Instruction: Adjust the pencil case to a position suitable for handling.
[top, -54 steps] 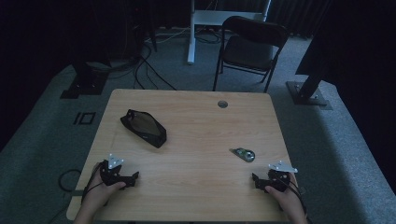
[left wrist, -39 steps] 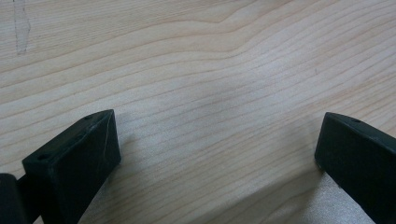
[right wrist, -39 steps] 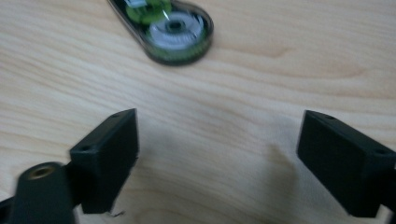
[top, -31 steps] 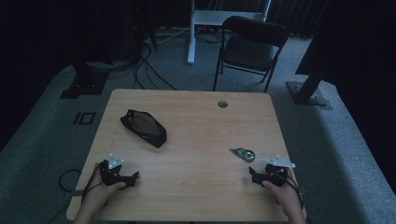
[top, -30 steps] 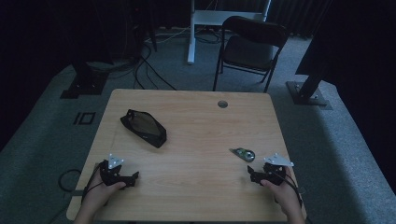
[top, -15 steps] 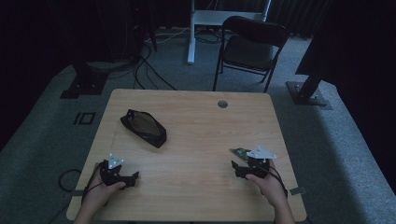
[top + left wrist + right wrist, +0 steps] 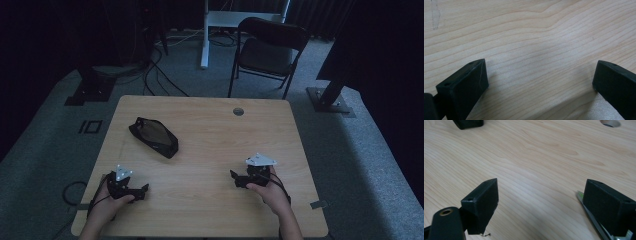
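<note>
While resting on the wooden table (image 7: 210, 130), left gripper (image 7: 131, 189) near the front left edge, jaws spread wide over bare wood. Right gripper (image 7: 241, 180) toward the front right, jaws likewise apart, a thin metallic item with a green edge (image 7: 584, 201) just beside its right jaw. Black pouch (image 7: 153, 136) lying well apart, toward the back left.

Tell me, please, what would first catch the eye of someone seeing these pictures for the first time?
Probably the dark pouch lying alone on the left half of the pale wooden table, with a black folding chair standing beyond the far edge. Next, the left gripper and the right gripper near the table's front edge, both with jaws open; a thin metal-and-green object lies right beside one jaw of the right gripper.
</note>
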